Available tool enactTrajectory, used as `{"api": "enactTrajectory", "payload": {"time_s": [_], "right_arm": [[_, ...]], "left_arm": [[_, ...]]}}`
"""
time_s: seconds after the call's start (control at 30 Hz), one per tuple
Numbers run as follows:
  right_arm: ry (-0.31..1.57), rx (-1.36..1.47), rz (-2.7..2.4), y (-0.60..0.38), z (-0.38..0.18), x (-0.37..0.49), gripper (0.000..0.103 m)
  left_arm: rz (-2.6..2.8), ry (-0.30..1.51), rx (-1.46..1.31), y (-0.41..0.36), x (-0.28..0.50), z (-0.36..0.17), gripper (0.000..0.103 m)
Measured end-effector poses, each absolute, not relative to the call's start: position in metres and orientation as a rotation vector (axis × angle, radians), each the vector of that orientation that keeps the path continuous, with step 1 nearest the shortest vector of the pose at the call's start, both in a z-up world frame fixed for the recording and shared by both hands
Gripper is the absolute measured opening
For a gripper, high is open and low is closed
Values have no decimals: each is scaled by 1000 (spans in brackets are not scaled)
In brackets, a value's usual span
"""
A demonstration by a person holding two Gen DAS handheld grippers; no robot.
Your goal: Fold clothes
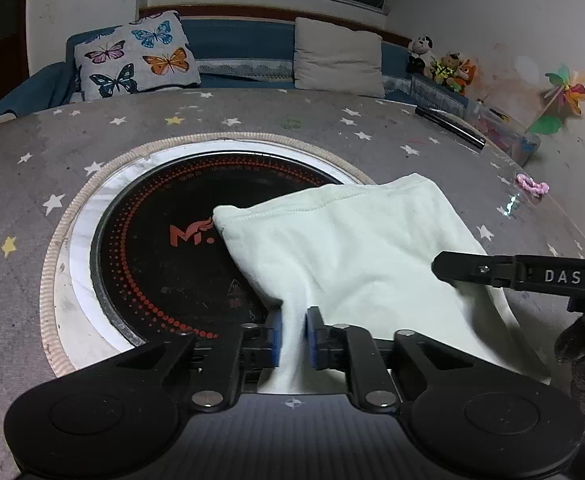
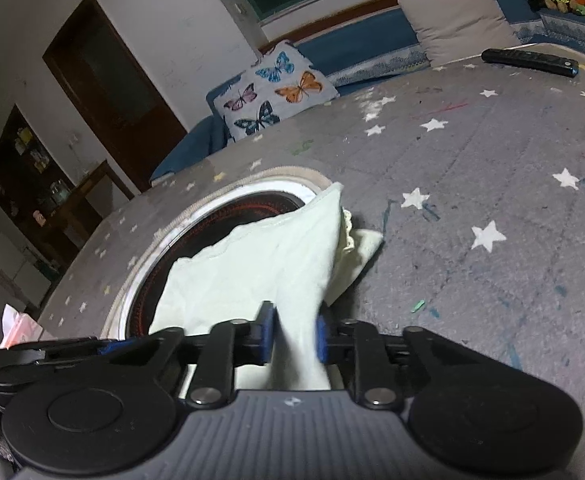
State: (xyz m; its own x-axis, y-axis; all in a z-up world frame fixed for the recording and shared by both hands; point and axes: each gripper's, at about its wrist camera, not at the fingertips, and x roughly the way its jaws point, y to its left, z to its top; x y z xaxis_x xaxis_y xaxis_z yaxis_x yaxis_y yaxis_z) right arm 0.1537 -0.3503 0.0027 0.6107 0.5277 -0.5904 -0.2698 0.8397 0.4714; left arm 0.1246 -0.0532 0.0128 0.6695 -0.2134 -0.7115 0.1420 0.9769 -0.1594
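A pale green garment [image 1: 352, 240] lies on the round table, partly over the black cooktop [image 1: 164, 248] set in the middle. My left gripper [image 1: 293, 334] is shut on a bunched near edge of the cloth, blue pads pressing it from both sides. The right gripper's black body [image 1: 532, 276] reaches in from the right in the left wrist view. In the right wrist view the same garment [image 2: 260, 264] runs forward from my right gripper [image 2: 294, 336], which is shut on another near edge. A lace-trimmed layer [image 2: 348, 232] shows under the top fold.
The table wears a grey star-print cover [image 1: 332, 128]. A black remote [image 2: 530, 62] lies at the far edge, a pink hair tie [image 1: 532, 187] near the right rim. Behind stand a blue sofa with a butterfly pillow [image 1: 136, 56], a plain cushion [image 1: 338, 58] and plush toys [image 1: 444, 64].
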Motion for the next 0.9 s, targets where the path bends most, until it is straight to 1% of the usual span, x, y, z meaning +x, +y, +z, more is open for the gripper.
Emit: {"api": "enactTrajectory", "payload": {"time_s": [0.1, 0.4, 0.73, 0.9], "right_arm": [[772, 364, 478, -352, 8, 150, 14], [716, 340, 491, -357, 33, 145, 13], [670, 306, 454, -370, 62, 169, 12], [663, 276, 435, -374, 70, 188, 12]], "left_arm": [[-206, 800, -91, -54, 122, 19, 9], [-242, 745, -63, -69, 124, 44, 8], [-245, 706, -32, -93, 159, 67, 8], [-239, 711, -10, -104, 178, 70, 8]]}}
